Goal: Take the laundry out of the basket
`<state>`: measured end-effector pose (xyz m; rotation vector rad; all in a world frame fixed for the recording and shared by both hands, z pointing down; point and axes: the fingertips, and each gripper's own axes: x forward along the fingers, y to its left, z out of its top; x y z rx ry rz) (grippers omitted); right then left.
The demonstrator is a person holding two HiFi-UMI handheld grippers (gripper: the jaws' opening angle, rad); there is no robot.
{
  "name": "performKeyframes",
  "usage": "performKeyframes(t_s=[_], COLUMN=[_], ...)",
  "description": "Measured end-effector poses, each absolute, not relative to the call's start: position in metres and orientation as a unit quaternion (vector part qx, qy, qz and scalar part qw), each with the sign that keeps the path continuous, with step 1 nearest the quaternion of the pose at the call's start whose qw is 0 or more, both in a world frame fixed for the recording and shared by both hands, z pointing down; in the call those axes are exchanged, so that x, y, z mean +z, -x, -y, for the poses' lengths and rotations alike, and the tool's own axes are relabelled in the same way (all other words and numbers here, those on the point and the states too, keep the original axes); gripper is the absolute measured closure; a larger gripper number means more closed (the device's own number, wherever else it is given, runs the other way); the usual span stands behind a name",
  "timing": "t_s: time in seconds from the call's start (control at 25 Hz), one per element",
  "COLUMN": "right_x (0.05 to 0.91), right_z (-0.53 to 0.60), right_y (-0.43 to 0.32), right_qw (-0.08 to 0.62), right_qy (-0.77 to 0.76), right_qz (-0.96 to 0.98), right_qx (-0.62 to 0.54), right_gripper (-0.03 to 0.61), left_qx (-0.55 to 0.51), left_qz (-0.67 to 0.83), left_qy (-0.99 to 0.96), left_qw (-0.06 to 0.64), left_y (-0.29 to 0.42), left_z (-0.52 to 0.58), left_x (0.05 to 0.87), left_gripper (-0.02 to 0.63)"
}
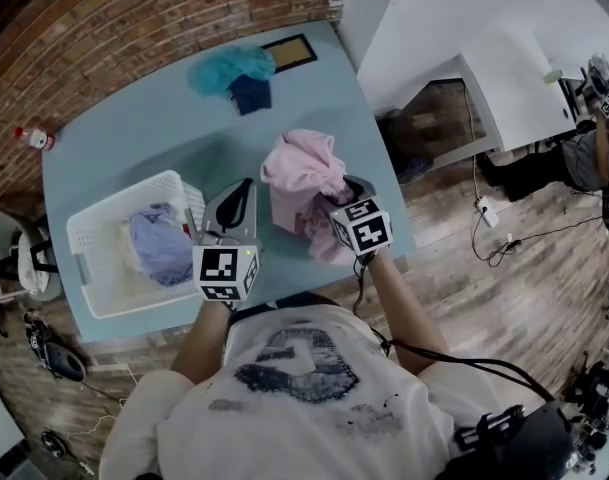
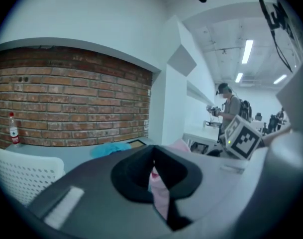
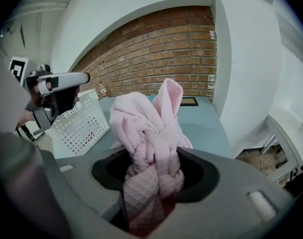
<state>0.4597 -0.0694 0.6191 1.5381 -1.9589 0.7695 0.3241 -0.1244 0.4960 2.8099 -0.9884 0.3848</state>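
Observation:
A white perforated basket (image 1: pixel 84 258) stands on the left of the light blue table (image 1: pixel 134 128). A lavender garment (image 1: pixel 159 243) lies inside it. My right gripper (image 1: pixel 350 192) is shut on a bunched pink cloth (image 1: pixel 302 168), lifted above the table's right half. In the right gripper view the pink cloth (image 3: pixel 149 133) fills the jaws of that gripper (image 3: pixel 153 171). My left gripper (image 1: pixel 242 196) hovers between basket and cloth. Its jaws meet at the tips in the left gripper view (image 2: pixel 153 158); a pink sliver shows in the slit, but no cloth reaches it in the other views.
A teal cloth (image 1: pixel 229 68) and a dark blue one (image 1: pixel 250 93) lie at the table's far end beside a flat framed panel (image 1: pixel 289 53). A small bottle (image 1: pixel 34 138) stands by the brick wall. Cables lie on the floor at right. A person (image 2: pixel 226 108) stands far back.

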Motion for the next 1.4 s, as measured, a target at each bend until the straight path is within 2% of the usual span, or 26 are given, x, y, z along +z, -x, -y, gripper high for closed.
performKeyframes(t_s=[0.16, 0.4, 0.72, 1.4], right_x=[0.64, 0.655, 0.652, 0.609], right_z=[0.072, 0.074, 0.078, 0.068], right_y=[-0.458, -0.46, -0.456, -0.456], right_qw=[0.294, 0.299, 0.278, 0.229], right_qy=[-0.558, -0.561, -0.571, -0.598], right_qz=[0.72, 0.713, 0.716, 0.727], right_qx=[0.289, 0.296, 0.291, 0.25], right_gripper=[0.319, 0.297, 0.255, 0.258], left_qx=[0.133, 0.136, 0.14, 0.138], left_qz=[0.328, 0.329, 0.334, 0.326], left_qy=[-0.932, -0.931, -0.929, -0.933], left_qw=[0.074, 0.075, 0.077, 0.072], left_y=[-0.326, -0.325, -0.318, -0.319], left_z=[0.126, 0.128, 0.127, 0.113], left_x=[0.502, 0.503, 0.504, 0.497], left_gripper=[0.623, 0.622, 0.622, 0.623])
